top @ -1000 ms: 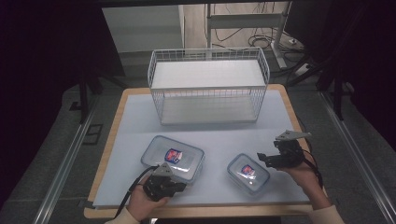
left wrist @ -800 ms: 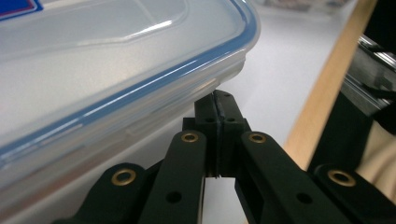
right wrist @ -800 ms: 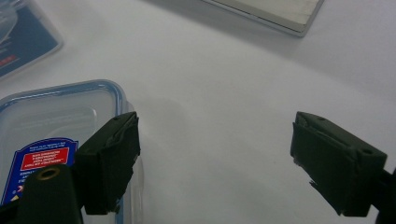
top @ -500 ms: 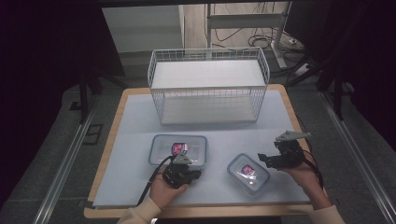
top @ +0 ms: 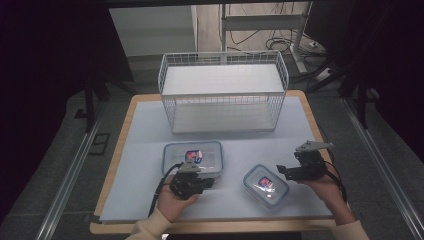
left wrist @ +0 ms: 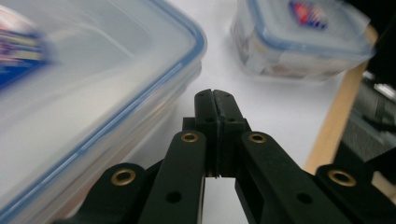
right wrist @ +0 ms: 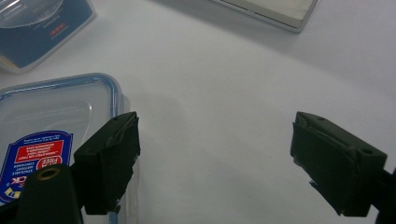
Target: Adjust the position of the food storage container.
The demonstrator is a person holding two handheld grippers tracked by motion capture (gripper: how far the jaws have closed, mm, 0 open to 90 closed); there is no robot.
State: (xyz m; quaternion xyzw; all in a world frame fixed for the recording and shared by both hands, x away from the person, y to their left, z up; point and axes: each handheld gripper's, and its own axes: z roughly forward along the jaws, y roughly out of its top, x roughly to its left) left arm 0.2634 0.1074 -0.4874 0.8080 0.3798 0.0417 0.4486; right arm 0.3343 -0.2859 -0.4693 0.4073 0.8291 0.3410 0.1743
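Farthest back, the wire basket (top: 223,92) stands at the table's (top: 135,150) far edge. Nearer the front edge lies the large lidded container (top: 193,156), and toward the front right corner the small lidded container (top: 265,185). Just beside the large one, perhaps touching its near rim, the left gripper (left wrist: 215,100) is clamped on nothing. The right gripper (right wrist: 212,163) gapes wide beside the small one, empty.

Big container (left wrist: 84,93) blurred & cut off at left edge, its label unreadable.
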